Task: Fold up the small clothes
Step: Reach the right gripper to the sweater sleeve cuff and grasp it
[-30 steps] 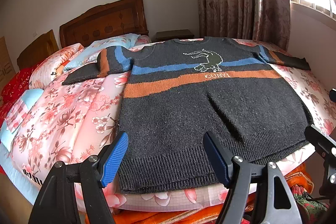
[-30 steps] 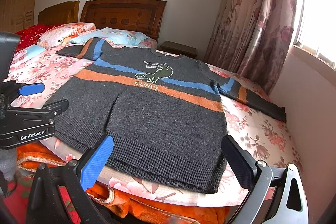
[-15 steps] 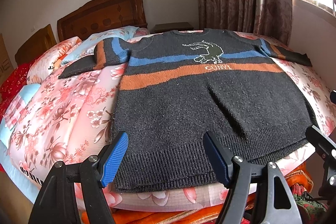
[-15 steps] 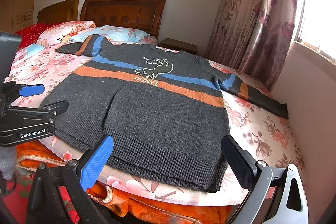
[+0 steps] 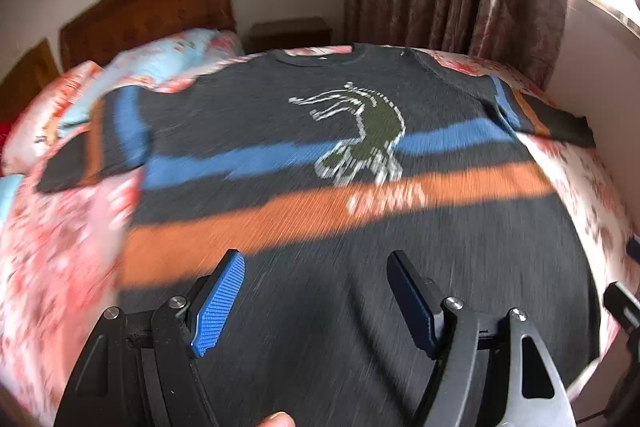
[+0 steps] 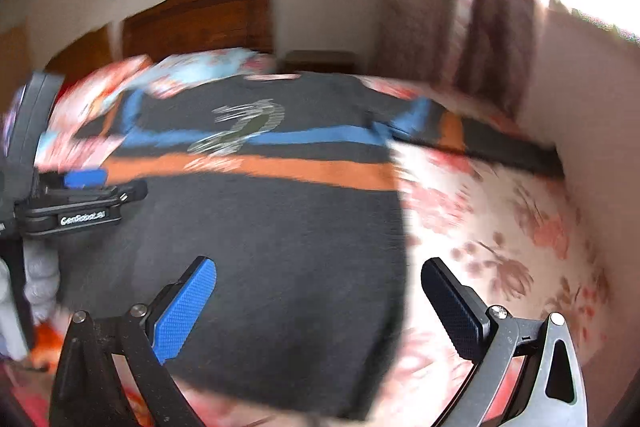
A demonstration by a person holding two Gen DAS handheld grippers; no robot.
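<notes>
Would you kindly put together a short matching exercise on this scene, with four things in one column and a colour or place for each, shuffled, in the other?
Things:
1. sweater body
2. upper stripe across the chest
3. lower stripe across the chest
4. headboard

Colours and places:
A. orange
B. brown wood, at the far end of the bed
C. dark grey, spread flat on the floral bedcover
D. blue

Pairs: 1-C, 2-D, 3-A, 4-B
</notes>
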